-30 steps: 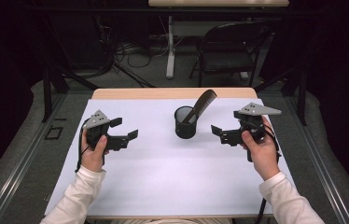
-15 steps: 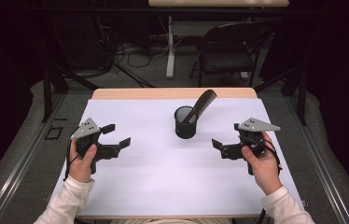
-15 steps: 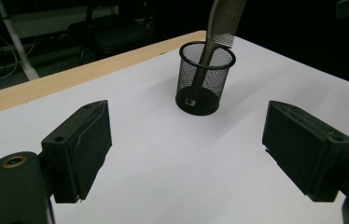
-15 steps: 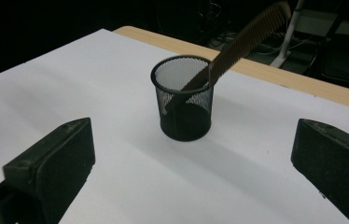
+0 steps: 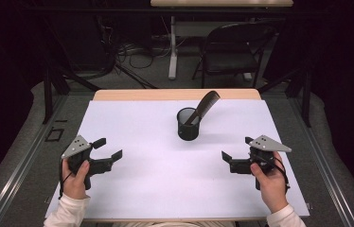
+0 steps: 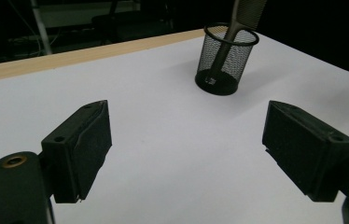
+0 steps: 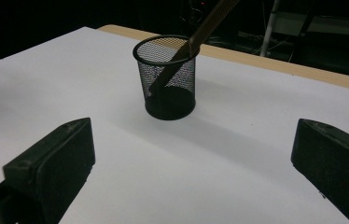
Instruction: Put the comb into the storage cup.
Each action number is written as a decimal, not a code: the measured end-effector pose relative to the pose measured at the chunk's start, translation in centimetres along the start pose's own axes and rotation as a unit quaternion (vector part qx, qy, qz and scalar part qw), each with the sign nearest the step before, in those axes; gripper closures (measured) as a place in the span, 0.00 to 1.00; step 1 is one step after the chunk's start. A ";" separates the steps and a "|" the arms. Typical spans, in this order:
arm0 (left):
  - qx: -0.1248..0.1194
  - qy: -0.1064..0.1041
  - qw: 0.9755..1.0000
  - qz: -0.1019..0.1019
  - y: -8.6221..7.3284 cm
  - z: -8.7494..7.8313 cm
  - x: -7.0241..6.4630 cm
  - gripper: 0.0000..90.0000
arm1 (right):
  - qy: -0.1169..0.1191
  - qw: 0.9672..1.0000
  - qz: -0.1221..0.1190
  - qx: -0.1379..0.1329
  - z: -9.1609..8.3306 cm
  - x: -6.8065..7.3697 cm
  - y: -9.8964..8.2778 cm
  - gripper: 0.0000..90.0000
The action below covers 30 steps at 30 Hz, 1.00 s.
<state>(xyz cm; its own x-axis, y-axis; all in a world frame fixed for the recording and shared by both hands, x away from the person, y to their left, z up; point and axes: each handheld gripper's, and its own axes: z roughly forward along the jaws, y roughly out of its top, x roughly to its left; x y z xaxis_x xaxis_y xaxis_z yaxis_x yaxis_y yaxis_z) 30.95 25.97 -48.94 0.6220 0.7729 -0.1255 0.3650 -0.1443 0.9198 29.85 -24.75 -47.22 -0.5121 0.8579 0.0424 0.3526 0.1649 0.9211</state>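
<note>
Hands come in at the near edge of the desk [image 5: 165, 189], each in a white sleeve and each wrapped around the grip of a gripper. Left gripper [image 5: 108, 149] sits low over the white sheet, near and well to the left of the mesh cup [image 5: 188, 125], its jaws spread wide with nothing between them and angled inward toward the cup; the left hand [image 5: 75, 177] holds it from behind with the grey plate on top. Right gripper [image 5: 236, 152] hovers near and well to the right of the cup, also angled inward, jaws wide apart and empty, the right hand [image 5: 270, 182] closed around its handle. Both grippers stand well apart from the cup. Farther back, the black mesh cup stands upright on the sheet, toward the far half of the desk. Inside it a dark comb [image 5: 204, 105] leans against the rim, its upper end tilted up and to the cup's right.
</note>
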 end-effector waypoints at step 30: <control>-0.007 0.038 0.999 0.013 -4.1 -0.2 1.7 0.18 | -0.055 0.996 0.075 -0.017 0.0 -3.0 -6.4 0.00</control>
<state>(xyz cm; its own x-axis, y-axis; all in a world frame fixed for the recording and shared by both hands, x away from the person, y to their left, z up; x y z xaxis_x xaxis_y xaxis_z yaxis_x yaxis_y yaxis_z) 30.43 28.01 -52.82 0.5760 0.8142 -0.0732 0.3393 -0.1567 0.9275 29.13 -28.33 -53.25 -0.3673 0.9197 0.1391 0.3913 0.0171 0.9201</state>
